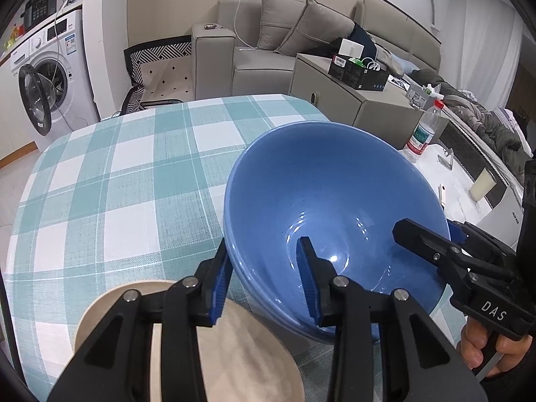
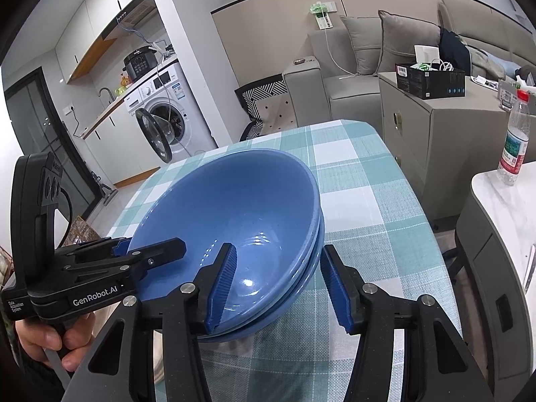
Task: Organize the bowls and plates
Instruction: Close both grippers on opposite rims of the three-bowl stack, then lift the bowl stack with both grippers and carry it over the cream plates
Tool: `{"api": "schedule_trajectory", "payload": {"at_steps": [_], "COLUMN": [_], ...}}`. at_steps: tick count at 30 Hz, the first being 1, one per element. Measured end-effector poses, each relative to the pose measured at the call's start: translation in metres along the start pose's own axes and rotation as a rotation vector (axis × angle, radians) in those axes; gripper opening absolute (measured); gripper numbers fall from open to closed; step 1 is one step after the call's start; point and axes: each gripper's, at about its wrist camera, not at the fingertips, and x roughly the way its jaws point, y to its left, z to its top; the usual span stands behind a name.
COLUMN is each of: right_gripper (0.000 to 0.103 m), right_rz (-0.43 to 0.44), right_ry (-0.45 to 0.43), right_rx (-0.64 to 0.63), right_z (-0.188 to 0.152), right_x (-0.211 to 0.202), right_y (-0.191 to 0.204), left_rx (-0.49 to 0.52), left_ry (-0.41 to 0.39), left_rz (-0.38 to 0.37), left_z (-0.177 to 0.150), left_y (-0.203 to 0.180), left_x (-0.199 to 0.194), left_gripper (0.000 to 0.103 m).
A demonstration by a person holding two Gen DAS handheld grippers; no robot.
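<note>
Blue bowls (image 1: 321,201): glossy, deep, round; a nested stack, three rims showing at the lower edge in the right wrist view (image 2: 234,207). Empty inside, with light glints near the bottom. Stack tilted, opening facing the cameras. Fills the centre and lower right of the left wrist frame, the centre of the right wrist frame.

Beige plate (image 1: 254,351): matte, round, shallow; lower left of the left wrist frame, partly hidden, just beside the stack.
</note>
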Motion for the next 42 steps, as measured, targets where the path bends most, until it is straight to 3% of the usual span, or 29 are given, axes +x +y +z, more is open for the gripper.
{"api": "schedule_trajectory", "payload": {"at_steps": [24,42], "right_gripper": [0.053,0.053], "right_rz": [0.043,0.095], "right_ry": [-0.053,-0.047], "right_rx": [-0.050,-0.125], "right_z": [0.000,-0.009], "right_x": [-0.029,-0.029], "right_y": [0.029,0.072], "left_rx": [-0.017,-0.068], "left_ry": [-0.089,-0.130], "left_rz": [0.025,0.067], "left_z": [0.000,-0.024], "left_y": [0.009,0.041], "left_x": [-0.045,-0.073], "left_gripper": [0.037,0.037]}}
